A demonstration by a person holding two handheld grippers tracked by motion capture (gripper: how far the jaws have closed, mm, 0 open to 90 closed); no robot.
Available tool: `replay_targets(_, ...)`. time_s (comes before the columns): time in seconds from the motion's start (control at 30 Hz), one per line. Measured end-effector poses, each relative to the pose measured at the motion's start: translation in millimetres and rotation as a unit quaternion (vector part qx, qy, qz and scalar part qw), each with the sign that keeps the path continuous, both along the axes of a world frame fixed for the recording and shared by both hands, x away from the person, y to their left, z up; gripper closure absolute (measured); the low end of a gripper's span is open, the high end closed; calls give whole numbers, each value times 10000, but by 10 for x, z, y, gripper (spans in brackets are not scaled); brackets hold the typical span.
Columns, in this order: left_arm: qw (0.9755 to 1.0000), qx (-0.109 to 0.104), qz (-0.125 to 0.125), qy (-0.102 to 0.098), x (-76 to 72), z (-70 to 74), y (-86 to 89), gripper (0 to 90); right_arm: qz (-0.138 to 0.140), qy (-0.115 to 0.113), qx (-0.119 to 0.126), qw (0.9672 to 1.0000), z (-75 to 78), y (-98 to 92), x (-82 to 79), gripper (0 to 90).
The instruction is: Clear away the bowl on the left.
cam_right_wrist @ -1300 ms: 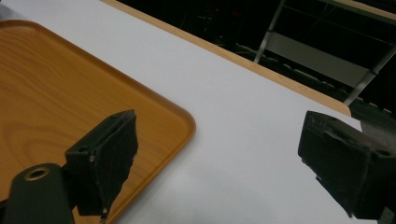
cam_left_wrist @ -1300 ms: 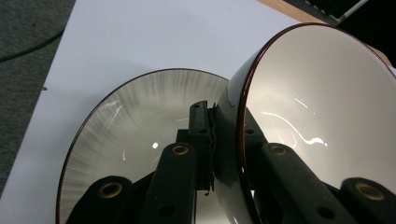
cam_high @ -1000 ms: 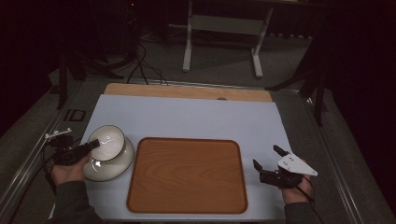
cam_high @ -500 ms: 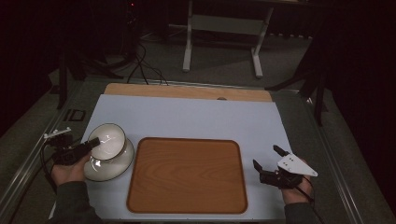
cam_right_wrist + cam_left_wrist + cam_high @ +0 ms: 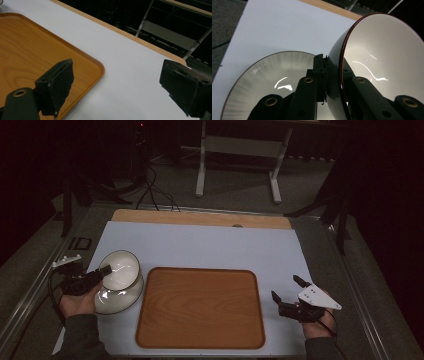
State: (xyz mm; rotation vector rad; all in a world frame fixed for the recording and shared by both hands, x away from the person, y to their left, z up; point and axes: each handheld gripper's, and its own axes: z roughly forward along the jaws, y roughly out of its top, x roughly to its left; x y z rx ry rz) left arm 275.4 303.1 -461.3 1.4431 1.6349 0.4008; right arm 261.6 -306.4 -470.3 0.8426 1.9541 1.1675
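— Jaws first: how do they stand on the left gripper?

— Pinched on the wall of the bowl, one jaw inside, one outside. In the left gripper view the dark red rim runs right between them. The bowl is tipped on its side, white inside facing away from the left hand.

— Where is that bowl relative to the tray?

— Just off the tray's left edge, over a pale plate that lies flat on the counter. The plate shows below and behind the jaws in the left gripper view, shiny, with fine grey streaks toward its edge.

— And the left hand's pose?

— Forearm comes in from the near edge of the counter, left of the tray. The gripper points toward the tray.

— The right gripper?

— Jaws spread wide, nothing between them. In the right gripper view they frame bare counter and the tray's rounded corner. The right hand sits just off the tray's right edge, near its front corner, low over the counter, the gripper pointing toward the tray.

— Anything on the tray?

— Bare wood grain.
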Motion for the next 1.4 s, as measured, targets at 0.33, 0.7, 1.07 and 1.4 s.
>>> replay_targets(0.33,9998,-76,-162,-36,16,15,-121,824,-22,-19,18,10000,6,-9,-4,115)
replay_targets(0.7,9995,-157,-279,-61,22,33,-204,824,-58,-28,30,10000,12,-25,-7,115)
replay_targets(1.07,9992,-138,-374,-63,31,54,-290,823,-61,-34,41,10000,16,-32,-8,116)
replay_targets(1.4,9987,-118,-490,-91,34,78,-369,823,-70,-44,62,9999,18,-35,-10,116)
